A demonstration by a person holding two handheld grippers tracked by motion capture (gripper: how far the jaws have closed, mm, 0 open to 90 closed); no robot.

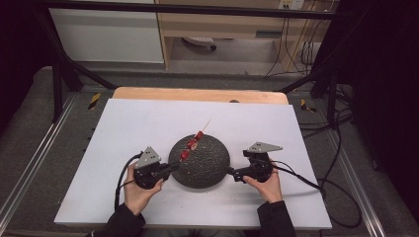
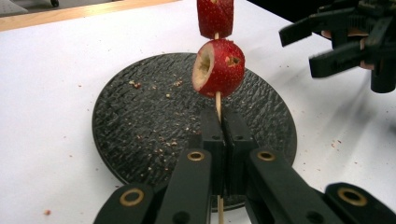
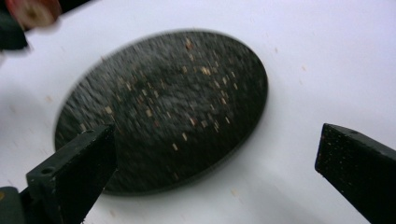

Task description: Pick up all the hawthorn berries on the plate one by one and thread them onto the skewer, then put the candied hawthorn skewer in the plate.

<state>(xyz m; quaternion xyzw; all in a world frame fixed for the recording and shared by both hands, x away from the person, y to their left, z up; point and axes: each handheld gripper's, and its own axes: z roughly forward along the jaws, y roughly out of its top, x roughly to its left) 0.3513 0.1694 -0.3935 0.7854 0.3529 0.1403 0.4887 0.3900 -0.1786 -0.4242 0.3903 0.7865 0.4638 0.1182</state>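
No readable text, label, brand, number or sign appears on anything here.

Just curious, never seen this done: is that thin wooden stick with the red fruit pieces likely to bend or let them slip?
The skewer looks thin, so it probably flexes and could snap if forced. The left claw pinches its bare end, so the fruit pieces make it top-heavy. Their cut flesh looks soft, so they may slide.

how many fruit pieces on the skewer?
3, threaded in a row over the black plate: lowest piece nearest the left gripper, middle piece, top piece below the tip.
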